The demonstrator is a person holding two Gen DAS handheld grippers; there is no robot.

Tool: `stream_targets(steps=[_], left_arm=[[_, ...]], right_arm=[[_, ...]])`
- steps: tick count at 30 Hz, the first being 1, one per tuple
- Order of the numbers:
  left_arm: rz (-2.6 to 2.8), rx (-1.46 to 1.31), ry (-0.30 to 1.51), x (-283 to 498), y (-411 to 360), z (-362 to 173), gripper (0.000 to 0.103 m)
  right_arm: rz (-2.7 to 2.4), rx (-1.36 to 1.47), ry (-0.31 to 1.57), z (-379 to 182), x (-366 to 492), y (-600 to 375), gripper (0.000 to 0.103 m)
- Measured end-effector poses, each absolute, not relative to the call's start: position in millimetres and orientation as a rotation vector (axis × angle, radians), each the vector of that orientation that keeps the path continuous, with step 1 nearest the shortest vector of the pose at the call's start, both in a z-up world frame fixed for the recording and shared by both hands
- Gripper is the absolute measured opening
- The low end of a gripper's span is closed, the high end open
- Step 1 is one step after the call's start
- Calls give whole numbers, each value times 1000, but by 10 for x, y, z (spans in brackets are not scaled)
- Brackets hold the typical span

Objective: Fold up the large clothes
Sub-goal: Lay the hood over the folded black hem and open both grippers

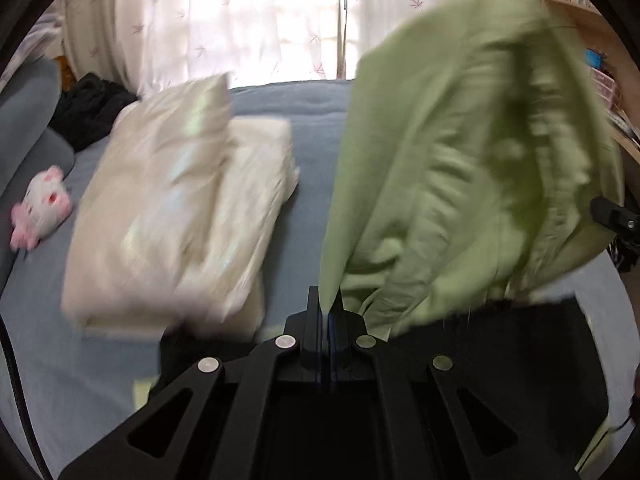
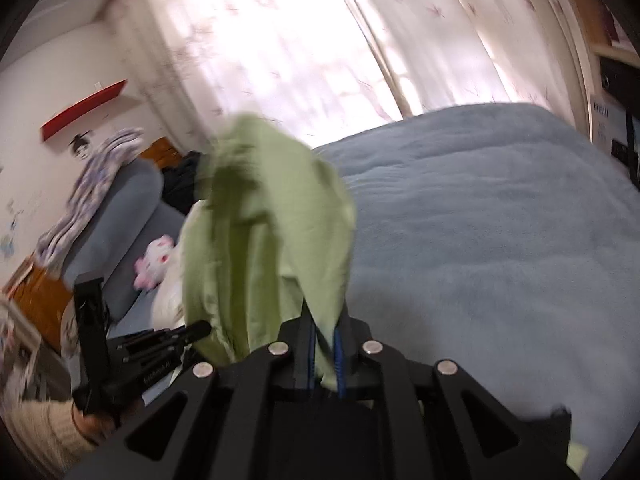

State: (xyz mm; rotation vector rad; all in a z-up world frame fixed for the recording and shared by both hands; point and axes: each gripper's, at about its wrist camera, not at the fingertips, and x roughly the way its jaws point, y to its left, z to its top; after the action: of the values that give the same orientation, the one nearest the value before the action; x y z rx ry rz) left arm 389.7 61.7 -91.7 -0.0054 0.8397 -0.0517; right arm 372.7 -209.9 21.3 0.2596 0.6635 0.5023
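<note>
A light green garment (image 1: pixel 460 160) hangs lifted above the blue-grey bed (image 1: pixel 308 112), blurred by motion. My left gripper (image 1: pixel 326 304) is shut on an edge of it, the cloth rising from between its black fingers. In the right wrist view the same green garment (image 2: pixel 264 216) drapes up and leftward, and my right gripper (image 2: pixel 325 324) is shut on another part of it, green cloth pinched between the blue-edged pads. The left gripper (image 2: pixel 192 332) shows at lower left of that view, held by a hand in a cream sleeve (image 2: pixel 44 432).
A folded cream garment stack (image 1: pixel 180 216) lies on the bed at left. A pink and white plush toy (image 1: pixel 40 204) sits beside grey pillows (image 1: pixel 28 120), with dark clothing (image 1: pixel 92 108) behind. Bright curtains (image 1: pixel 240 16) hang beyond the bed; shelves (image 1: pixel 600 60) stand at right.
</note>
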Motion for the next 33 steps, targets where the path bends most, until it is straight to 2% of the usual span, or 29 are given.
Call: stream_targets(steps=[1, 4, 8, 13, 15, 17, 19, 28, 33], left_arm=[[-50, -5, 853, 3826, 628, -948, 0], [-53, -45, 952, 3429, 850, -1219, 0], [-32, -43, 1030, 3087, 931, -1458, 0], [-32, -31, 1050, 2685, 991, -1447, 1], [-60, -26, 1054, 2571, 949, -1373, 1], [-88, -21, 1055, 2449, 926, -1281, 1], [-124, -19, 1059, 2306, 890, -1187, 1], [-228, -63, 1096, 1968, 655, -1063, 4], [-298, -102, 1115, 1897, 532, -1050, 8]], right_arm=[[499, 246, 668, 197, 3613, -2129, 11], [463, 224, 735, 19, 3245, -2204, 28], [373, 215, 892, -364, 2831, -2369, 29], [327, 257, 1009, -648, 2254, -2570, 29], [337, 271, 1017, -641, 1972, -2596, 33], [346, 278, 1015, -622, 1880, -2590, 47], [367, 286, 1013, -586, 1741, -2572, 50], [476, 251, 989, -346, 1377, -2158, 51], [548, 320, 1001, -274, 1260, -2090, 51]])
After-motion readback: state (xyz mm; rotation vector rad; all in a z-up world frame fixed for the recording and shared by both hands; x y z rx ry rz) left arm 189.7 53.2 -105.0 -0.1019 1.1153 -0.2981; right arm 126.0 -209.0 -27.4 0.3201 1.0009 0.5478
